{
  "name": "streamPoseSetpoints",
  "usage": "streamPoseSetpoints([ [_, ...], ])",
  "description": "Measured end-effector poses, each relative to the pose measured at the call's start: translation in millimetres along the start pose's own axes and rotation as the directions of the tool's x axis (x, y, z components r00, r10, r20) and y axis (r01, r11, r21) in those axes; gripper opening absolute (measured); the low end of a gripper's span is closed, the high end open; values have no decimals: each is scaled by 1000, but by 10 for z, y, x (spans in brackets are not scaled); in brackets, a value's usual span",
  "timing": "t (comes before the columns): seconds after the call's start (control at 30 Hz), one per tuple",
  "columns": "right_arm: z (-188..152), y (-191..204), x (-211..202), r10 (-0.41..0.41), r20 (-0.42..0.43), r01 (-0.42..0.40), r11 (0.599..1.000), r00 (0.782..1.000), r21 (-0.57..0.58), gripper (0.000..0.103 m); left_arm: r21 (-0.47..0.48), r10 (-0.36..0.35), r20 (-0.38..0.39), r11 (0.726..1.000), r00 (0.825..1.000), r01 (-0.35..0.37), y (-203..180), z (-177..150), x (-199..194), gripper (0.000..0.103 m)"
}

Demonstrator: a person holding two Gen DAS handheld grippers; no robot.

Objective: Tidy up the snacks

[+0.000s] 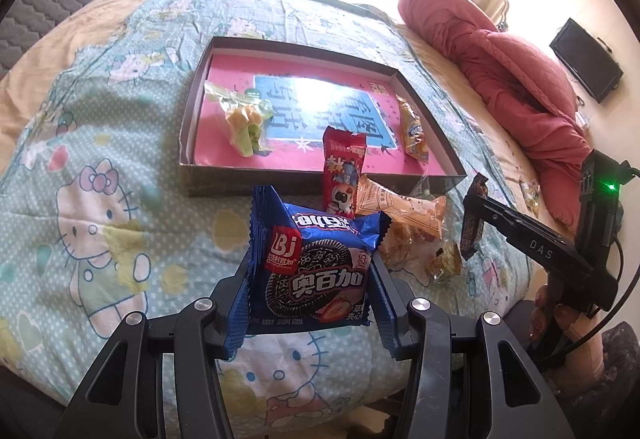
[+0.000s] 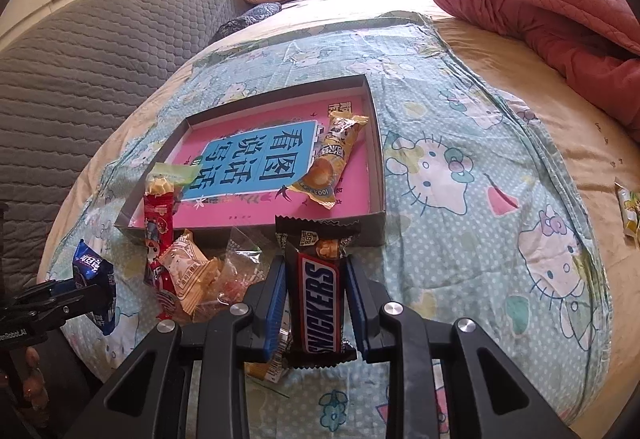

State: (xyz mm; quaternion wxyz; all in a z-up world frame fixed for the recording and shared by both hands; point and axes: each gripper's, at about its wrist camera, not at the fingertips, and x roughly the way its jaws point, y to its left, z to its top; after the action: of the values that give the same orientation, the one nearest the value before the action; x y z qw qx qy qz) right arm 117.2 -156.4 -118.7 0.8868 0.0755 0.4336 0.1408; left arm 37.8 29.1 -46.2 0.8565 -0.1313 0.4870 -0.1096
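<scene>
My left gripper (image 1: 310,271) is shut on a blue cookie pack (image 1: 316,263), held above the bed just in front of the pink-bottomed box (image 1: 192,107). My right gripper (image 2: 316,279) is shut on a Snickers bar (image 2: 320,299), lifted off the cover near the box (image 2: 378,159) front wall. A green snack (image 1: 244,119) and a yellow pack (image 1: 414,131) lie inside the box. A red pack (image 1: 340,175), a beige pack (image 1: 396,207) and clear-wrapped snacks (image 1: 400,239) form a heap before the box. From the left wrist view the right gripper (image 1: 474,223) shows at the right with the bar's end.
A cartoon-cat cover (image 2: 460,167) lies over the bed. A red quilt (image 1: 500,51) is bunched at the right. A grey padded headboard (image 2: 80,79) runs along the left. One small yellow-green snack (image 2: 630,215) sits apart at the far right edge.
</scene>
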Motion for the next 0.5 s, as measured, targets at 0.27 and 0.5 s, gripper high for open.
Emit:
streamPoseSetpoints([
  [0.27,33,50,-89,28,33,-28,1000,999,-8,29,1,8,32,1000,999,-8,3,19,-57,54],
  [0.5,71,88,-157,41,63,-40,999,997,-15,29,4,34,68,999,997,-35,19,65,-96,54],
])
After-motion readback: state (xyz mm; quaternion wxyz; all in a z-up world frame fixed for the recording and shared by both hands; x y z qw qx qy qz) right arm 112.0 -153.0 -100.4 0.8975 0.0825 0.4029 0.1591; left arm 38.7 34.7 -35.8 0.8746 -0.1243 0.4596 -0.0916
